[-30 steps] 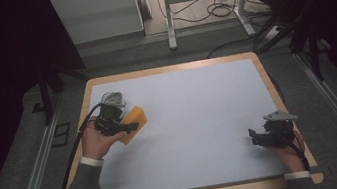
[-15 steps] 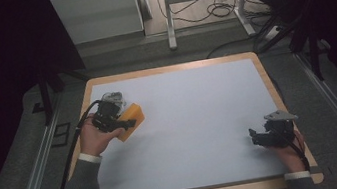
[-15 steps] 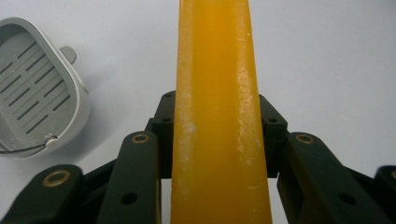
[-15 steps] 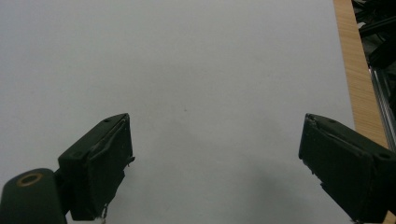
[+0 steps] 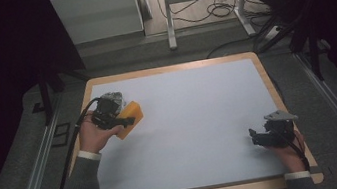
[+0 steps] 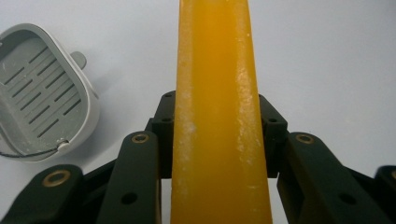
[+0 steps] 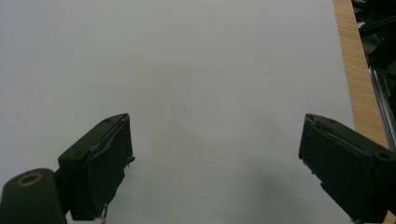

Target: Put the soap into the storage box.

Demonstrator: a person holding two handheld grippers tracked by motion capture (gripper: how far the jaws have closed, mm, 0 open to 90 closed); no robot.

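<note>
I am clamping my left gripper (image 6: 219,154) across the narrow faces of the stiff orange soap bar (image 6: 217,116), probably slippery; my right gripper (image 7: 215,168) is resting with jaws apart.

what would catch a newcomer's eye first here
The orange soap bar, clamped between the left gripper fingers near the table's left side. Just beside it sits a grey slotted soap dish. The right gripper hangs open near the right edge.

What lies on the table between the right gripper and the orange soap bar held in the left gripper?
Nothing: in the high view the stretch of table between the right gripper and the orange soap bar in the left gripper is bare.
</note>
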